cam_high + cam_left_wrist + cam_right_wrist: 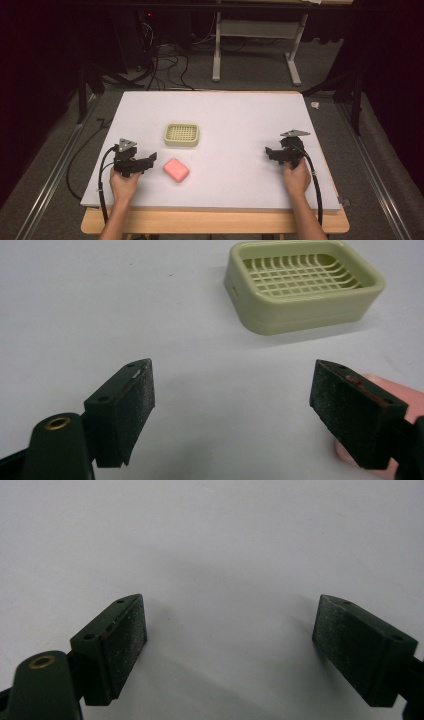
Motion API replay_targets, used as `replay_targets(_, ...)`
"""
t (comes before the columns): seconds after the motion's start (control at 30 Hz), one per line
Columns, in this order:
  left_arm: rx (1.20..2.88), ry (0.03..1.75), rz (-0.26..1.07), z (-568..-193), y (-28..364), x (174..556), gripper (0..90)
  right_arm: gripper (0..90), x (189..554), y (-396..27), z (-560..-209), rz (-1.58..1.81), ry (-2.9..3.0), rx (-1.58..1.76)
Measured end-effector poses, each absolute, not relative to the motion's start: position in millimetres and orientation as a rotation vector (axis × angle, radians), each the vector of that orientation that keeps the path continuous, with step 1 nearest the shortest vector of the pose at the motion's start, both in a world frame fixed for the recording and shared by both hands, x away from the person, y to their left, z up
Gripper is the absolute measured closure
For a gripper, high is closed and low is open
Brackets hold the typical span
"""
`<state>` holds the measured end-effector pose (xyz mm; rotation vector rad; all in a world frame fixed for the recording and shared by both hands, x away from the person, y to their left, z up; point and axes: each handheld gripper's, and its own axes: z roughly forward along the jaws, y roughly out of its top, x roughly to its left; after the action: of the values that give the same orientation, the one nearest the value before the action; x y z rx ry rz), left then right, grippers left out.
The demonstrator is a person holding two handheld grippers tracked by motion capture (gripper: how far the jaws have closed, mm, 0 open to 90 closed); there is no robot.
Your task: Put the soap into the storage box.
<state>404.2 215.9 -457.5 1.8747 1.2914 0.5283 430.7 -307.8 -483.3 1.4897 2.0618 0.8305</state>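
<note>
High view: white counter (pixel 225 115); cream slatted soap dish (pixel 182 135) left of centre, pink soap bar (pixel 176 170) just nearer, apart from it. Left gripper (pixel 150 159) near left, beside the soap; right gripper (pixel 269 151) near right, well apart.

Left gripper view: jaws spread wide, empty; dish (pixel 302 285) far right; soap (pixel 385 390) edge behind right jaw.

Right gripper view: jaws wide apart over bare counter (pixel 210 545). No legible writing anywhere.
</note>
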Motion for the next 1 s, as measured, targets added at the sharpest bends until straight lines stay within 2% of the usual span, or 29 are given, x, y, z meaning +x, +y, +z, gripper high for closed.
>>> replay_targets(0.6, 1.954, 1.136, 0.471, -443, 186, 384, 15.3, 14.6, 431, -308, -483, 0.831, 2.062, 1.490)
replay_targets(1.0, 2.045, 1.047, 0.453, -449, 162, 376, 11.2, 14.6, 431, -308, -483, 0.830, 2.062, 1.489)
